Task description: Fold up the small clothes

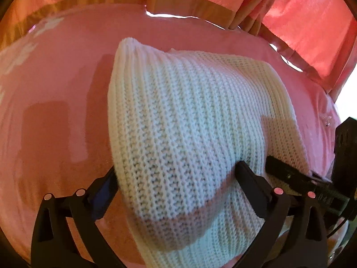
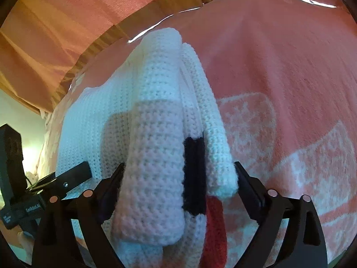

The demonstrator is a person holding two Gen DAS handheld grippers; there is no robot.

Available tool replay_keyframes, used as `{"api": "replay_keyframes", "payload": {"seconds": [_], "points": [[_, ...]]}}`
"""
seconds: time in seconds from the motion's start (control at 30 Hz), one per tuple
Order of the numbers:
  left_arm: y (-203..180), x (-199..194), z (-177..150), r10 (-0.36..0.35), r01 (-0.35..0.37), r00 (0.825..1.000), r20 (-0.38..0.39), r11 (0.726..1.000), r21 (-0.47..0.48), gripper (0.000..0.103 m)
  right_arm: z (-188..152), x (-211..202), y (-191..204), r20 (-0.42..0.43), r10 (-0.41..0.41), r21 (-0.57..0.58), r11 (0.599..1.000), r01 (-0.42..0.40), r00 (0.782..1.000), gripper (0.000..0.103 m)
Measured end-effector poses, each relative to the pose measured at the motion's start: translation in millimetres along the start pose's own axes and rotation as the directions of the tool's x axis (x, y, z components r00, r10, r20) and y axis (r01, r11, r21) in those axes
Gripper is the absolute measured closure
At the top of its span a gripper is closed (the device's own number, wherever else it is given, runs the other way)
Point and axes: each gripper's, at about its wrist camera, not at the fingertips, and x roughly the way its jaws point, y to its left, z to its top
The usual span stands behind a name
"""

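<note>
A white knitted sweater lies partly folded on a pink cloth-covered surface. In the left wrist view my left gripper has its fingers wide apart on either side of the knit, which bulges up between them. In the right wrist view my right gripper also stands wide, with a thick folded bundle of the sweater between its fingers; a black patch and a red patch show on it. The right gripper's finger shows at the sweater's right edge in the left wrist view.
The pink cloth has white patterned areas. Orange-pink curtains with a brown band hang behind the surface's far edge. The left gripper's body is at the left of the right wrist view.
</note>
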Motion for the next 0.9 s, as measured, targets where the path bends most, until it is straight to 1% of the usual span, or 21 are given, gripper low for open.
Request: {"api": "replay_keyframes", "payload": {"seconds": [0.07, 0.1, 0.2, 0.3, 0.37, 0.4, 0.43, 0.47, 0.5, 0.53, 0.57, 0.6, 0.63, 0.77, 0.83, 0.9], "points": [[2, 5, 1, -0.022, 0.021, 1.000, -0.011, 1.000, -0.016, 0.005, 1, 0, 1, 0.001, 0.002, -0.002, 1.000, -0.002, 1.000, 0.011], [4, 8, 2, -0.043, 0.043, 0.999, -0.020, 0.999, -0.032, 0.005, 1, 0, 0, 0.002, 0.004, -0.002, 1.000, -0.004, 1.000, 0.011], [14, 16, 4, -0.132, 0.126, 0.990, -0.049, 0.987, -0.102, 0.005, 3, 2, 0, 0.004, 0.011, -0.008, 1.000, -0.010, 1.000, 0.011], [17, 17, 6, -0.160, 0.153, 0.986, -0.041, 0.980, -0.126, 0.005, 5, 3, 0, 0.007, 0.018, -0.016, 1.000, -0.018, 1.000, 0.011], [18, 17, 6, -0.173, 0.167, 0.984, -0.036, 0.977, -0.132, 0.005, 6, 3, -1, 0.011, 0.022, -0.020, 1.000, -0.022, 1.000, 0.013], [17, 17, 6, -0.178, 0.173, 0.983, -0.033, 0.976, -0.130, 0.006, 7, 3, 0, 0.013, 0.025, -0.023, 0.999, -0.025, 1.000, 0.020], [17, 16, 5, -0.185, 0.180, 0.982, -0.030, 0.975, -0.129, 0.011, 6, 3, 0, 0.017, 0.033, -0.023, 0.999, -0.033, 0.999, 0.026], [16, 14, 5, -0.194, 0.189, 0.981, -0.028, 0.974, -0.126, 0.014, 6, 2, -1, 0.018, 0.062, -0.015, 0.998, -0.062, 0.998, 0.036], [16, 12, 5, -0.196, 0.192, 0.980, -0.023, 0.974, -0.123, 0.023, 6, 1, -2, 0.016, 0.084, -0.005, 0.996, -0.084, 0.996, 0.046], [16, 8, 4, -0.201, 0.198, 0.980, -0.016, 0.973, -0.117, 0.032, 6, -1, -5, 0.020, 0.097, -0.003, 0.995, -0.097, 0.995, 0.051], [16, 2, 4, -0.205, 0.204, 0.979, -0.008, 0.974, -0.101, 0.037, 6, -5, -4, 0.028, 0.109, -0.006, 0.994, -0.109, 0.994, 0.057], [15, -1, 4, -0.210, 0.209, 0.978, -0.002, 0.973, -0.093, 0.047, 5, -7, -1, 0.032, 0.113, -0.011, 0.994, -0.112, 0.993, 0.060], [13, -5, 5, -0.221, 0.221, 0.975, 0.005, 0.972, -0.082, 0.052, 5, -10, 2, 0.041, 0.115, -0.018, 0.993, -0.115, 0.992, 0.061], [5, -25, 4, -0.231, 0.232, 0.973, 0.030, 0.972, -0.035, 0.057, 1, -35, 16, 0.105, 0.135, -0.047, 0.990, -0.131, 0.985, 0.064], [-2, -40, 3, -0.250, 0.251, 0.967, 0.044, 0.968, 0.002, 0.057, -2, -61, 28, 0.158, 0.150, -0.073, 0.988, -0.140, 0.976, 0.064], [-11, -63, 3, -0.272, 0.269, 0.960, 0.070, 0.962, 0.046, 0.057, -5, -85, 40, 0.211, 0.141, -0.107, 0.987, -0.120, 0.967, 0.064]]}}
